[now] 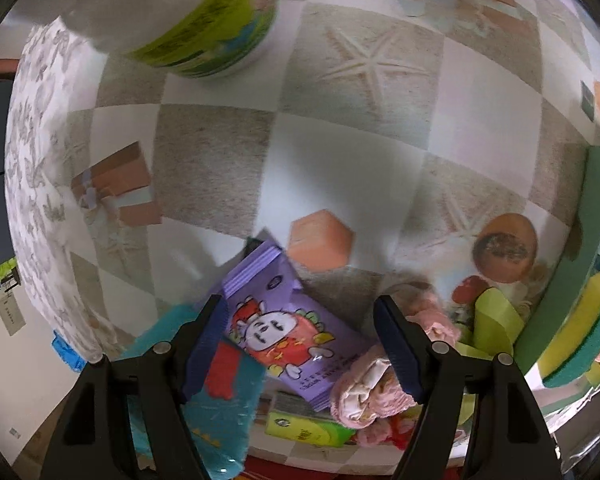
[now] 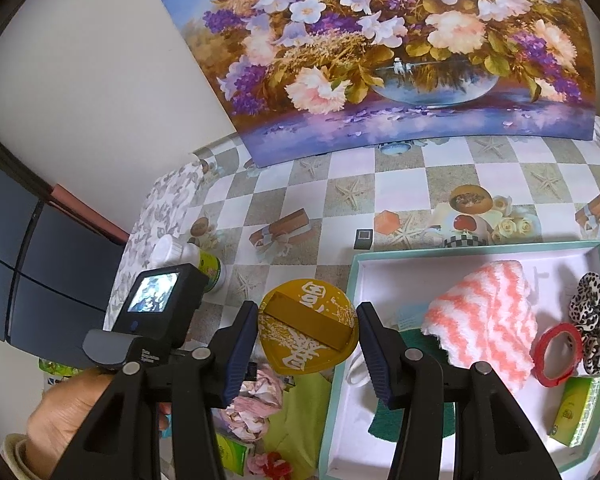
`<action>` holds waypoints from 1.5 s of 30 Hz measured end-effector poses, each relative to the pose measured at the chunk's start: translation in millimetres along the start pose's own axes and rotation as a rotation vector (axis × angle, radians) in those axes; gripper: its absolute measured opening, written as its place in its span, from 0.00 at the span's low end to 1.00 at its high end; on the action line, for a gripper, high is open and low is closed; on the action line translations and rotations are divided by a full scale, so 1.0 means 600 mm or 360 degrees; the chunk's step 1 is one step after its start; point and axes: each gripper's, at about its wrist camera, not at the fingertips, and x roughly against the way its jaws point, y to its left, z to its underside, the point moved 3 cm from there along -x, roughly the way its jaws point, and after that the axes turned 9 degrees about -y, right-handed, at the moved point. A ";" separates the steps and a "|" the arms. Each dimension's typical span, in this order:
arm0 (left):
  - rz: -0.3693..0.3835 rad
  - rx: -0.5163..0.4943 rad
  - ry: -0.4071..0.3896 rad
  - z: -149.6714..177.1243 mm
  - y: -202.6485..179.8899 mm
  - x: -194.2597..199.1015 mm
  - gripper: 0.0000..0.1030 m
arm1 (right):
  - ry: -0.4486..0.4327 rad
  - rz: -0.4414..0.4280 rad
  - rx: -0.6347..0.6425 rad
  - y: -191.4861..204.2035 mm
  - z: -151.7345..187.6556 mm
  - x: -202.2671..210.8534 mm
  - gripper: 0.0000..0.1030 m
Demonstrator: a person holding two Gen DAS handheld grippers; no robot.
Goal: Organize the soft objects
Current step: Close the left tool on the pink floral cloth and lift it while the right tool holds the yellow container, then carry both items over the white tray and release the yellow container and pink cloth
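My left gripper (image 1: pixel 300 344) is open and points down over a heap of soft things. A purple cartoon packet (image 1: pixel 284 328) lies between its fingers, untouched by the pads. Beside it lie a teal packet (image 1: pixel 220 400), a rolled pink cloth (image 1: pixel 372 384) and a green tissue packet (image 1: pixel 308 428). My right gripper (image 2: pixel 308 344) is shut on a yellow heart-shaped piece (image 2: pixel 308 328) with white lettering, held above the table left of the tray (image 2: pixel 476 246). In the tray lie a pink-and-white striped towel (image 2: pixel 484 320), a leopard scrunchie (image 2: pixel 592 320), a red tape ring (image 2: pixel 558 354) and a dark green pad (image 2: pixel 412 416).
A white bottle with a green label (image 2: pixel 196 260) stands near the table's left edge. A flower painting (image 2: pixel 400 60) leans at the back. A yellow-green sponge (image 1: pixel 580 328) lies in the tray. A lime cloth (image 2: pixel 300 412) lies under the heart. A person's hand (image 2: pixel 80 412) holds the left gripper.
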 end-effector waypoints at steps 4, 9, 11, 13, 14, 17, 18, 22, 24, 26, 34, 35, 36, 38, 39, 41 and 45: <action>0.0050 -0.0030 -0.0064 0.002 -0.029 0.001 0.74 | -0.0005 -0.0004 -0.0009 -0.003 -0.001 0.003 0.52; 0.0110 -0.0080 -0.0127 -0.003 -0.061 0.003 0.74 | -0.0004 -0.0008 -0.0015 -0.005 -0.001 0.004 0.52; 0.0136 -0.0102 -0.0183 -0.006 -0.076 0.007 0.74 | -0.0007 -0.0010 -0.0017 -0.005 -0.001 0.005 0.52; 0.0126 -0.0136 -0.0226 -0.007 -0.085 0.013 0.74 | -0.0011 -0.0009 -0.0021 -0.006 -0.002 0.006 0.52; 0.0113 -0.0149 -0.0239 -0.007 -0.088 0.014 0.74 | -0.0013 -0.0008 -0.0022 -0.007 -0.002 0.007 0.52; 0.0088 -0.0195 -0.0277 -0.006 -0.101 0.031 0.74 | -0.0020 -0.0009 -0.0028 -0.010 -0.003 0.010 0.52; 0.0092 -0.0211 -0.0293 -0.004 -0.105 0.036 0.74 | -0.0021 -0.0010 -0.0029 -0.010 -0.004 0.011 0.52; 0.0115 -0.0282 -0.0322 0.019 -0.127 0.047 0.73 | -0.0024 0.0009 -0.0025 -0.013 -0.003 0.014 0.52; 0.0140 -0.0294 -0.0321 0.028 -0.137 0.049 0.73 | -0.0022 0.0023 -0.0025 -0.016 -0.002 0.016 0.52; 0.0191 -0.0304 -0.0331 0.050 -0.152 0.049 0.73 | -0.0022 0.0035 -0.0023 -0.018 -0.001 0.018 0.52; 0.0083 -0.0408 -0.0365 0.122 -0.201 0.032 0.52 | -0.0040 0.0052 -0.0017 -0.023 -0.003 0.033 0.52; 0.0093 -0.0405 -0.0369 0.138 -0.175 0.024 0.47 | -0.0039 0.0054 -0.0013 -0.023 -0.002 0.035 0.52; 0.0096 -0.0399 -0.0380 0.142 -0.175 0.022 0.42 | -0.0038 0.0059 -0.0009 -0.023 -0.002 0.036 0.52; 0.0083 -0.0400 -0.0417 0.151 -0.174 0.018 0.32 | -0.0038 0.0070 -0.0003 -0.024 -0.001 0.039 0.52; 0.0078 -0.0401 -0.0432 0.157 -0.177 0.020 0.25 | -0.0040 0.0075 -0.0004 -0.026 0.000 0.042 0.52; 0.0081 -0.0390 -0.0474 0.170 -0.180 0.024 0.19 | -0.0049 0.0082 -0.0011 -0.031 0.000 0.048 0.52; 0.0120 -0.0328 -0.0563 0.194 -0.177 0.036 0.11 | -0.0067 0.0098 -0.0015 -0.041 -0.001 0.062 0.52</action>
